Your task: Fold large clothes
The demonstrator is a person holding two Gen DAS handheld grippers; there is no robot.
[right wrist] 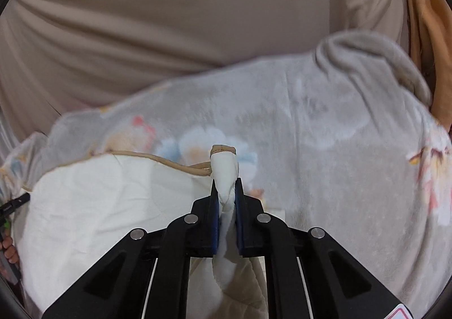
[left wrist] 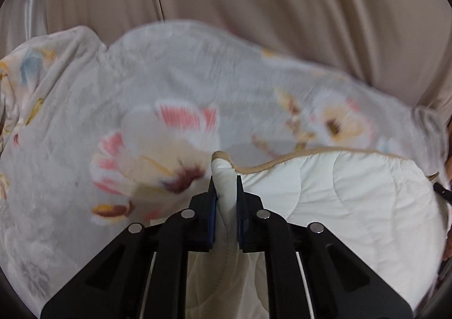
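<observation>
With both jaws clamped, I hold the quilt (left wrist: 339,200) by two corners: left gripper (left wrist: 226,177), right gripper (right wrist: 225,180). Its tan-piped edge (right wrist: 158,160) runs sideways across mid-frame between them, floral face beyond.

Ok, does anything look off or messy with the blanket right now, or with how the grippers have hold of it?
Nothing looks damaged. The left gripper and the right gripper are each shut on a bunched corner of the quilt, its white underside turned up over the floral side. The far right edge is rumpled into a roll, not lying flat.
</observation>
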